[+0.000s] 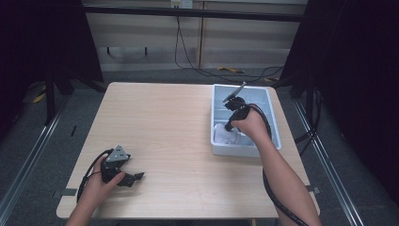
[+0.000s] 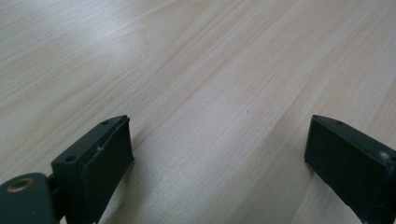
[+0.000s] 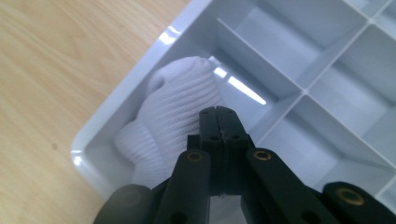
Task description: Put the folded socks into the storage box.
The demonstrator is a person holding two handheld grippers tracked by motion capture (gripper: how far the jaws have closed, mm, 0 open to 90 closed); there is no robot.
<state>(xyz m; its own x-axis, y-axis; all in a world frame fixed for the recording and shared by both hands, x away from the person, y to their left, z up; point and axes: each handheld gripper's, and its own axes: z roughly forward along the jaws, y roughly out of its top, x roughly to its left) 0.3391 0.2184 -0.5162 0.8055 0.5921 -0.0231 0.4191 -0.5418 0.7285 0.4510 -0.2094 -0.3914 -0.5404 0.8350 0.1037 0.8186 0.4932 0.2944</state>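
A pale blue divided tray sits on the right side of the wooden table. A white knitted sock lies bunched in its near left corner compartment. My right gripper points down into that compartment. In the right gripper view its jaws are pressed together, tips just over the sock, with no fabric seen between them; the tray's rim runs beside the sock. My left gripper rests at the front left of the table, open over bare wood.
The tray's other compartments look empty. Dark curtains and metal frame legs flank the table, and cables run over the floor behind it. Each gripper trails a black cable.
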